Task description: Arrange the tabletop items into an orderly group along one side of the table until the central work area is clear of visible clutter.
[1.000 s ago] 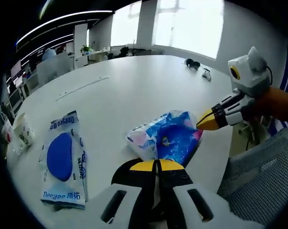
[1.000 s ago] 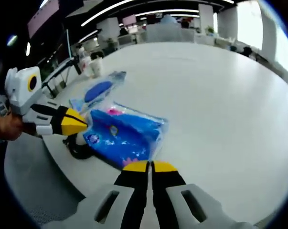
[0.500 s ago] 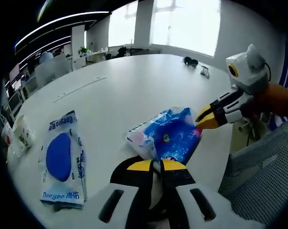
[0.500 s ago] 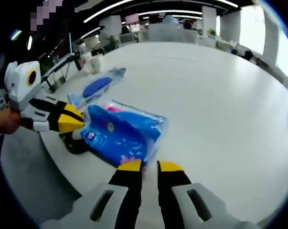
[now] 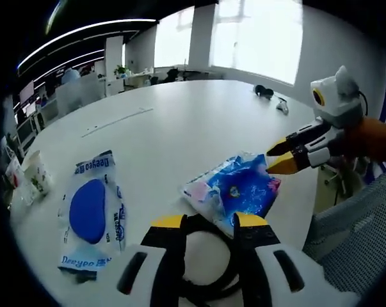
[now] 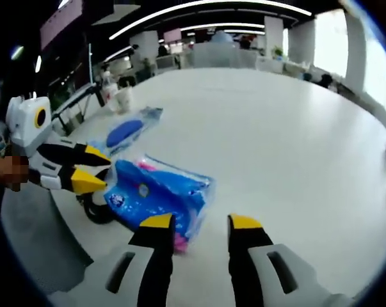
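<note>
From the left gripper view: left gripper (image 5: 207, 224) with jaws spread apart, nothing clamped, a black ring (image 5: 205, 281) lying on the table between and below them. Just past the yellow tips, a blue crinkly packet (image 5: 236, 190), flat on the white table (image 5: 180, 128), its long axis running from the near left up toward the right gripper (image 5: 277, 155), which enters from the right with jaws parted, its lower tip close to the packet's far corner; contact unclear. To the left, well apart from the blue packet, a clear pouch with a blue oval (image 5: 93, 214), lying lengthwise away from the camera. Near the table's left edge, a paper cup (image 5: 38, 179); far across the tabletop, small dark items (image 5: 264, 93); to the right, a grey mesh chair (image 5: 359, 236). From the right gripper view: right gripper (image 6: 201, 224) with jaws likewise apart and empty, the blue packet (image 6: 155, 192) just ahead and left of the tips, its pink-printed end nearest the left jaw. Left gripper (image 6: 90, 169) at the left, jaws open, above the black ring (image 6: 95, 210) at the table edge. Beyond, the pouch (image 6: 125, 131), and farther still a cup (image 6: 124, 96). Open office behind, with ceiling light strips, desks and bright windows.
</note>
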